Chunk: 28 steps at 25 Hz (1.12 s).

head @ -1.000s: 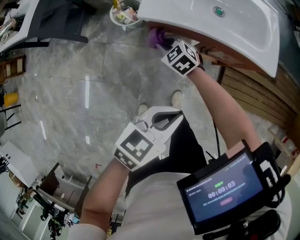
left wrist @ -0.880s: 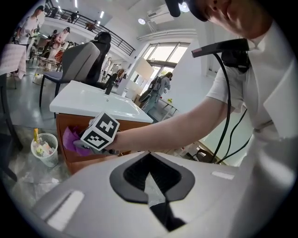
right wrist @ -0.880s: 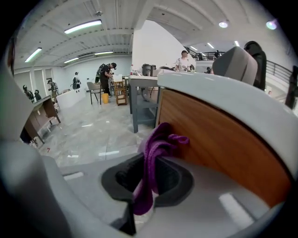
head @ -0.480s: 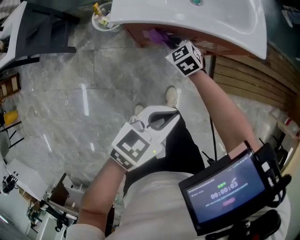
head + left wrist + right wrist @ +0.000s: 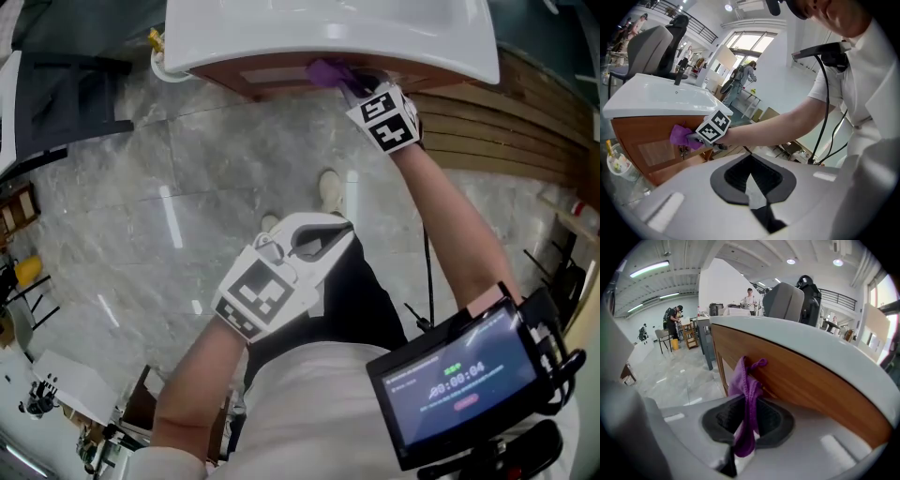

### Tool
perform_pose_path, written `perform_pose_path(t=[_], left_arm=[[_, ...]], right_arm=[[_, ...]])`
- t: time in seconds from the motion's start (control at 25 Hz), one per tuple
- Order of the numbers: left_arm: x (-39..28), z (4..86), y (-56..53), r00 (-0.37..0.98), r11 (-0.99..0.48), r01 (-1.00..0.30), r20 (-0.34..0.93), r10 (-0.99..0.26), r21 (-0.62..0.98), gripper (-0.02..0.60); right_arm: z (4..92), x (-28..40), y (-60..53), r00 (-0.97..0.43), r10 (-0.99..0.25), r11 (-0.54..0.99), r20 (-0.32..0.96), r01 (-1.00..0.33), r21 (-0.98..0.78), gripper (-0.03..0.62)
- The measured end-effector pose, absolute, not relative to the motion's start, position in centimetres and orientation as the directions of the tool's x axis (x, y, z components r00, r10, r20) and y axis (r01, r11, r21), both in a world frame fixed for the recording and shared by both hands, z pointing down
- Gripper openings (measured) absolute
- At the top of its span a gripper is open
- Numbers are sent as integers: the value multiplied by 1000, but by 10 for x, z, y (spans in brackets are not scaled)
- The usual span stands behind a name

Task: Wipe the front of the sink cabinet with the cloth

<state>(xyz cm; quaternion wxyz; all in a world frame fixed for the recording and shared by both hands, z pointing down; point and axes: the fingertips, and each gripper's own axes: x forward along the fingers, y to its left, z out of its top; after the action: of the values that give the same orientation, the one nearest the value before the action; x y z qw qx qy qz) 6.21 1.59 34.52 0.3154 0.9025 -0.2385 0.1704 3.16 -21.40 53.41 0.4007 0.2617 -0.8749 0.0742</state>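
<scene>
The left gripper [image 5: 323,239] hangs low over the floor [image 5: 141,197] in front of the person's legs, well apart from the cabinet [image 5: 258,80]. Its jaws are pressed together with nothing between them. Farther right, the right gripper [image 5: 354,82] reaches up to the wooden cabinet front just under the rim of the white sink [image 5: 328,42]. It pinches the purple cloth [image 5: 746,401], whose upper end lies against the wood.
</scene>
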Motion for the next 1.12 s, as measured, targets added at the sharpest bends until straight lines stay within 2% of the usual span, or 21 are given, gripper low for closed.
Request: perform_pose_path(t=[0.84,1.12], left_arm=[[151,360,-16,865,-758,-432,461,-196,489,5],[155,364,-21,867,-760,-425,462,-185,492,5]], right_arm=[[556,266,-263,-305,-532,658,790,-736,159,55],[562,316,-272,-223,-550,605,805,-770,200,55]])
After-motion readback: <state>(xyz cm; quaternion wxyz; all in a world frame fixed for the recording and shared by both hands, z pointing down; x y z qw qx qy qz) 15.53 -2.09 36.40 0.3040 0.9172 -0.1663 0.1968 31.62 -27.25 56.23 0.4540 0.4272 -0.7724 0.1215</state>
